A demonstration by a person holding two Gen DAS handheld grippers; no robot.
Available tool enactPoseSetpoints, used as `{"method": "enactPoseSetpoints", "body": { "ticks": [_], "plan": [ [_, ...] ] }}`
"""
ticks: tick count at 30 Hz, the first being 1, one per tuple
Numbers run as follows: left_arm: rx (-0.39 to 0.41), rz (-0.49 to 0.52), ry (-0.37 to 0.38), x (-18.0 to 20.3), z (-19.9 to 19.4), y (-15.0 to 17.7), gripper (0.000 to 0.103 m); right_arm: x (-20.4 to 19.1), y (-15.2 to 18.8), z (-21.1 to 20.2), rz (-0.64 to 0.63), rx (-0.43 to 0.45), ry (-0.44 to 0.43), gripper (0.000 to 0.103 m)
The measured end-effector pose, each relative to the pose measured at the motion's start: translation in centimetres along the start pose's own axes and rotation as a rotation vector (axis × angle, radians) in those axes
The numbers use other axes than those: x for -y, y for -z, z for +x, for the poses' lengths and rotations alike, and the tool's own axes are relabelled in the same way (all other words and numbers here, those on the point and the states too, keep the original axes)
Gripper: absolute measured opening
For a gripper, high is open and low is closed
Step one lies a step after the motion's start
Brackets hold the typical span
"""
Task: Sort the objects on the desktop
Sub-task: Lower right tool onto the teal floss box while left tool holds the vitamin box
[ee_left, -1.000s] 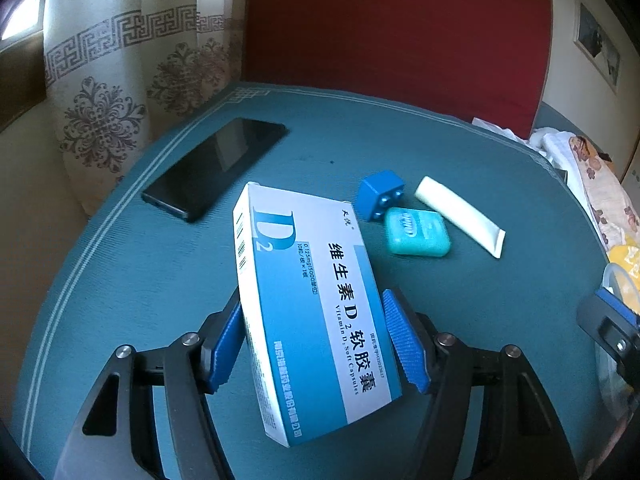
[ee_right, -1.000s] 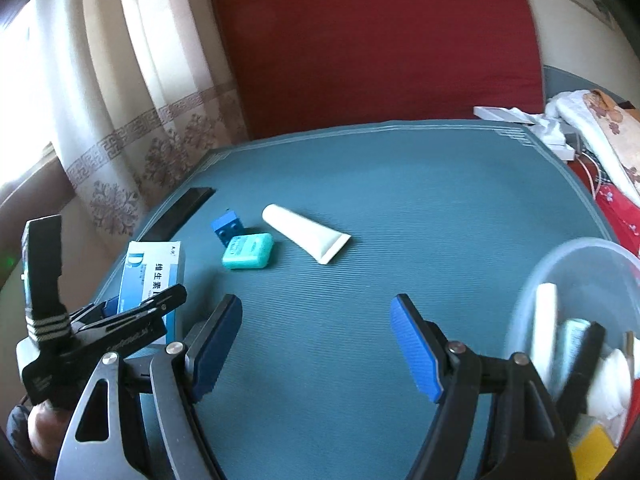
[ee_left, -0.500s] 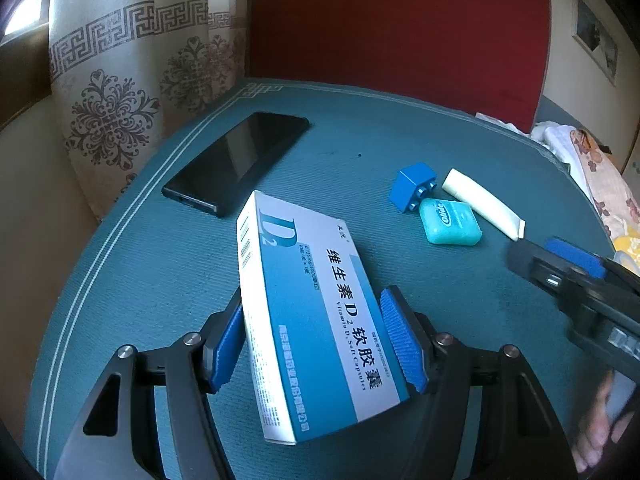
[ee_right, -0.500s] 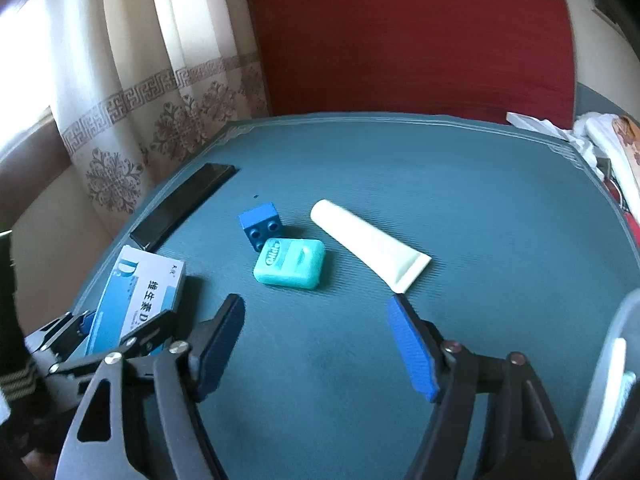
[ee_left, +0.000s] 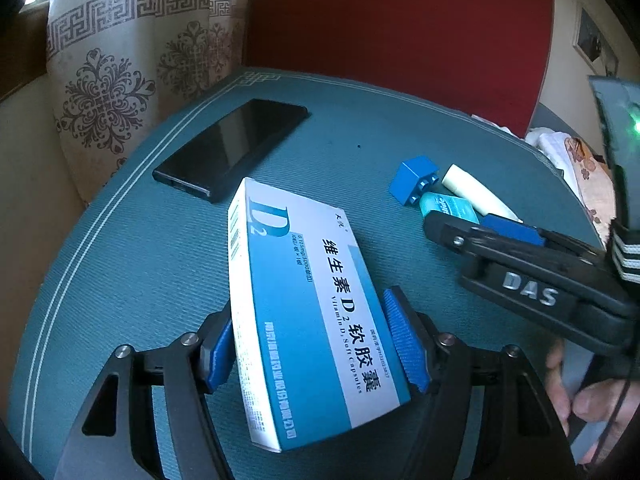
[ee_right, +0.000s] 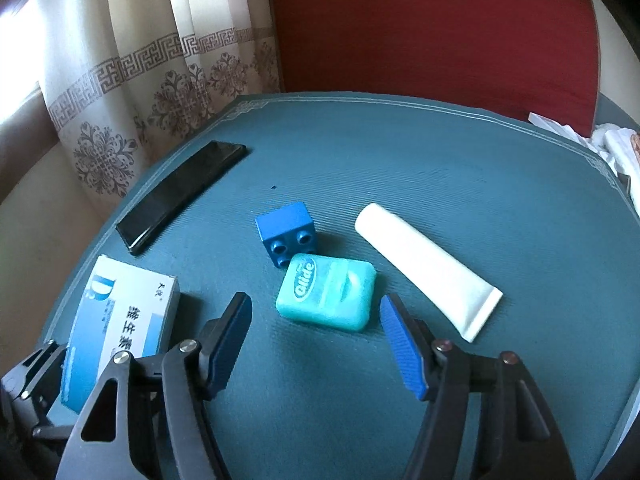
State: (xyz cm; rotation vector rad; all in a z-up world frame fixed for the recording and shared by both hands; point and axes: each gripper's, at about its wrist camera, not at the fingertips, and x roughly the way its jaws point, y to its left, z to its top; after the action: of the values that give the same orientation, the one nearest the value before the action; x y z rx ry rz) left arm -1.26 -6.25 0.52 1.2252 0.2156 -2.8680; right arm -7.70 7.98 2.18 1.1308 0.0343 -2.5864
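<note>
My left gripper (ee_left: pixel 310 312) is shut on a blue and white vitamin D2 box (ee_left: pixel 304 300), which it holds tilted above the teal table; its jaws are opening slightly. The box (ee_right: pixel 120 320) also shows at the lower left of the right wrist view. My right gripper (ee_right: pixel 315 306) hovers with nothing between its pads while its jaws are closing. A teal Glide floss case (ee_right: pixel 326 290) lies just ahead of its fingertips. Behind the case stands a blue toy brick (ee_right: pixel 286 232), and to the right lies a white tube (ee_right: pixel 428 268). From the left wrist view, the right gripper (ee_left: pixel 472 226) covers part of the floss case (ee_left: pixel 448 208).
A black phone (ee_right: pixel 180 192) lies near the table's left edge (ee_right: pixel 100 236), by the patterned curtain (ee_left: pixel 120 80). A red chair back (ee_right: pixel 432 32) stands behind the table. Cloth and papers (ee_right: pixel 616 140) pile up at the right. A person's hand (ee_left: pixel 580 400) holds the right gripper.
My right gripper has swung left across the table, away from the clear container, and come up to the floss case with narrower jaws. The left gripper and its box have hardly moved.
</note>
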Motion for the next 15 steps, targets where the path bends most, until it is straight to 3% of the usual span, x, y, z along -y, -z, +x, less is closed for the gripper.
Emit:
{"method": "enactPoseSetpoints", "body": {
  "ticks": [7,10,15],
  "plan": [
    [-0.001,0.002,-0.005,0.2,0.1,0.0,0.071,-0.5,-0.3,1.5,-0.027,-0.018,0.046,0.071],
    [-0.002,0.008,-0.011,0.3,0.1,-0.1,0.071,-0.6,-0.5,1.7,-0.034,-0.02,0.083,0.06],
    [-0.003,0.015,-0.018,0.5,0.2,0.0,0.072,-0.6,-0.3,1.4,-0.047,-0.02,0.097,0.058]
  ]
}}
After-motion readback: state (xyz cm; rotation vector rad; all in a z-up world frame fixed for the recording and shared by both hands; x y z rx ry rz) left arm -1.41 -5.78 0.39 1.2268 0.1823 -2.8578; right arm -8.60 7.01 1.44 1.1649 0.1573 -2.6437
